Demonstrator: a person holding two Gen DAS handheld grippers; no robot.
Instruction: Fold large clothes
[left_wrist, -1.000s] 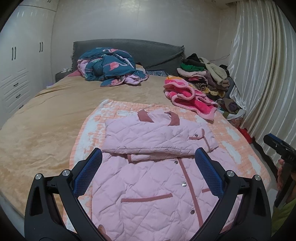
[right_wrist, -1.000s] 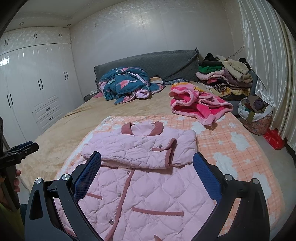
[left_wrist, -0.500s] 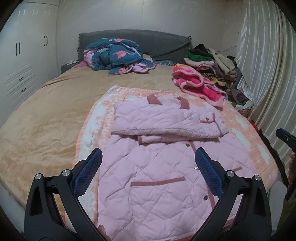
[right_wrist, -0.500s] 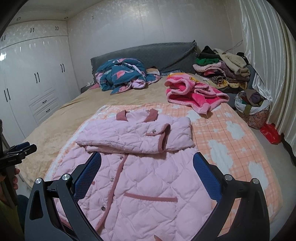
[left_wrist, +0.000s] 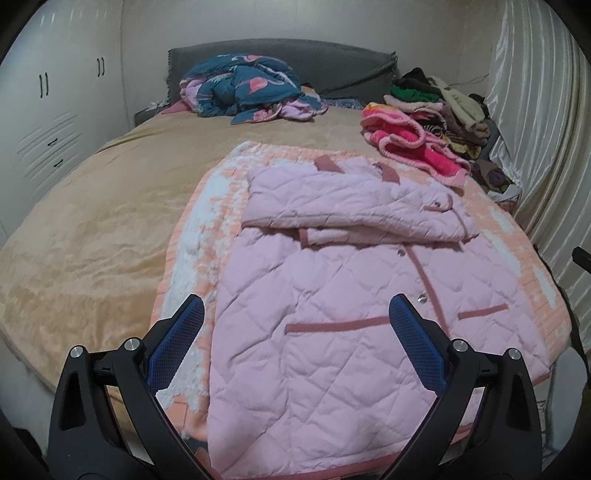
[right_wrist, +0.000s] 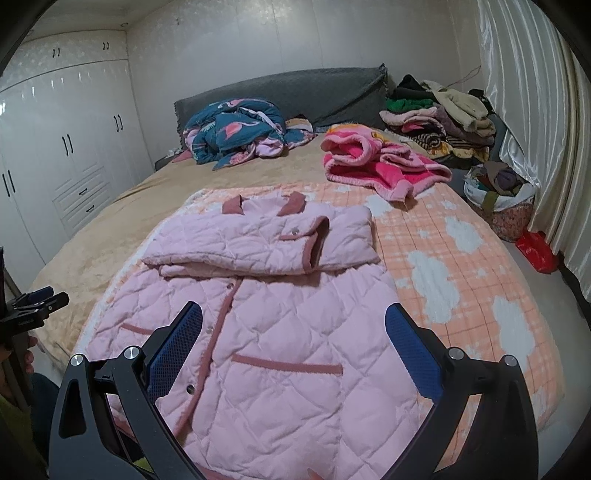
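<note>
A pale pink quilted coat (left_wrist: 332, 332) with dusty-rose trim lies flat on an orange-and-white blanket (left_wrist: 192, 236) on the bed, sleeves folded across its chest, hem toward me. It also shows in the right wrist view (right_wrist: 280, 332). My left gripper (left_wrist: 295, 332) is open and empty above the coat's lower left part. My right gripper (right_wrist: 291, 336) is open and empty above the coat's lower right part. The left gripper also shows at the left edge of the right wrist view (right_wrist: 33, 306).
A teal flamingo-print quilt (right_wrist: 232, 133) lies by the grey headboard. A pink fleece garment (right_wrist: 380, 162) lies at the back right of the bed. A stack of clothes (right_wrist: 439, 114) and a basket (right_wrist: 498, 199) stand by the curtain. White wardrobes (right_wrist: 62, 155) line the left wall.
Both grippers have lowered and drawn back toward the coat's hem; the coat fills more of each view. Both stay open. The coat has not moved.
</note>
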